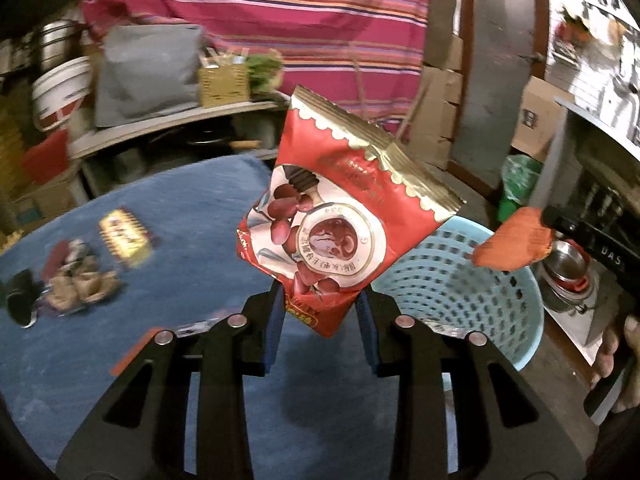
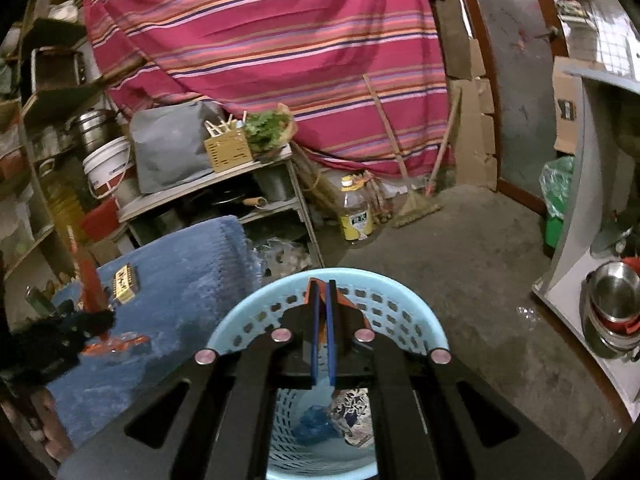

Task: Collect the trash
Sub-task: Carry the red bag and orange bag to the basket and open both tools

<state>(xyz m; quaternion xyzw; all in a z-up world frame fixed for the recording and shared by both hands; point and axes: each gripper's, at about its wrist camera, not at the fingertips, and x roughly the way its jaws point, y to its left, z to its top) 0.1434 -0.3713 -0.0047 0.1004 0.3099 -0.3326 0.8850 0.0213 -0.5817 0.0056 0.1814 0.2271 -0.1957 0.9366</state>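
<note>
From the left wrist camera, the left gripper [image 1: 320, 312] had its fingers [image 1: 274, 328] pinching the bottom edge of a red snack packet [image 1: 344, 216], which stood up and leaned right, toward the pale blue perforated basket [image 1: 500, 344] on the floor at the right. The packet hung above the near right edge of the blue-covered bench [image 1: 120, 340], not yet over the basket's mouth. More litter lay far left on the bench: a crumpled wrapper pile [image 1: 76, 284] and a small yellow-and-red wrapper [image 1: 125, 238] just beside it. At the right, an orange scrap [image 1: 516, 246] was held out over the basket's far rim by the other tool.

From the right wrist camera, the right gripper [image 2: 322, 292] had its fingers [image 2: 330, 332] pressed together on the orange scrap [image 2: 345, 298], directly over the basket [image 2: 416, 320], which already held a blue bag and a patterned wrapper at its bottom. The bench [image 2: 180, 272] lay to the left.

The step in hand appeared to be carrying trash to the basket. Next, the right fingers would need to part to drop the scrap, and the left to bring the packet rightward over the opening before releasing.
</note>
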